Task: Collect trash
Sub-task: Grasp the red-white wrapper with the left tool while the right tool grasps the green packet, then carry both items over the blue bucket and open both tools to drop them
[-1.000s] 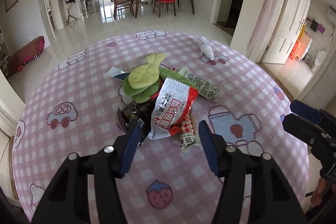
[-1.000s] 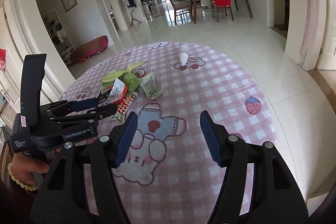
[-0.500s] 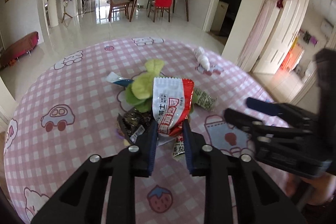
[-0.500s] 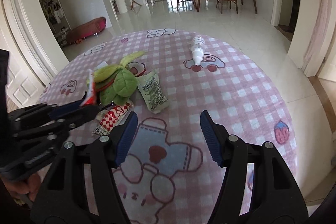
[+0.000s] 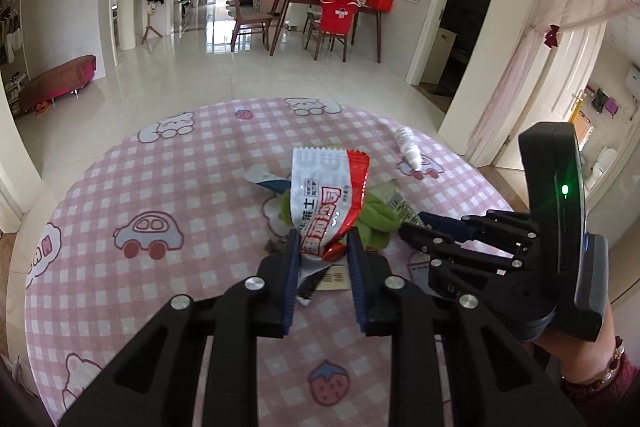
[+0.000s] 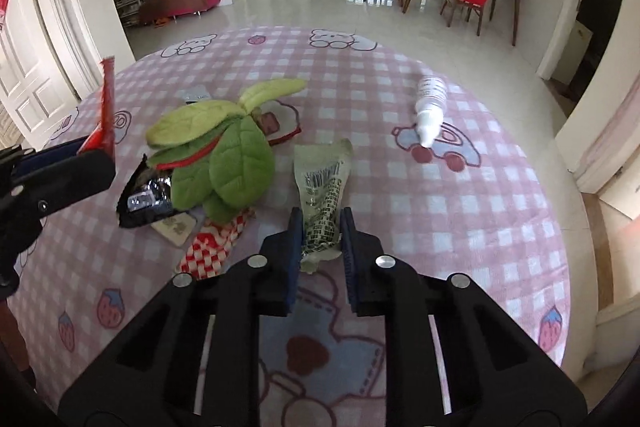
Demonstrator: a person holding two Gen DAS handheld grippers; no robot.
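My left gripper [image 5: 322, 247] is shut on a red and white snack wrapper [image 5: 324, 199], which stands up off the table; the right wrist view shows that wrapper [image 6: 106, 99] edge-on at the left. My right gripper [image 6: 322, 231] has its jaws closing, and its pads pinch the near end of a pale green wrapper [image 6: 320, 175] that lies on the pink checked tablecloth [image 6: 440, 207]. The left wrist view has the right gripper [image 5: 412, 227] reaching in from the right, with a hand behind it.
A green leaf plush toy [image 6: 224, 155] lies in the middle of the pile. Around it are a black foil wrapper [image 6: 146, 199], a red-checked wrapper [image 6: 212, 247] and a small flat packet [image 6: 176, 227]. A small white bottle [image 6: 430, 107] lies apart at the far right.
My left gripper shut on the red and white wrapper and lifted it. My right gripper swung in towards the pile and its jaws narrowed onto the green wrapper.
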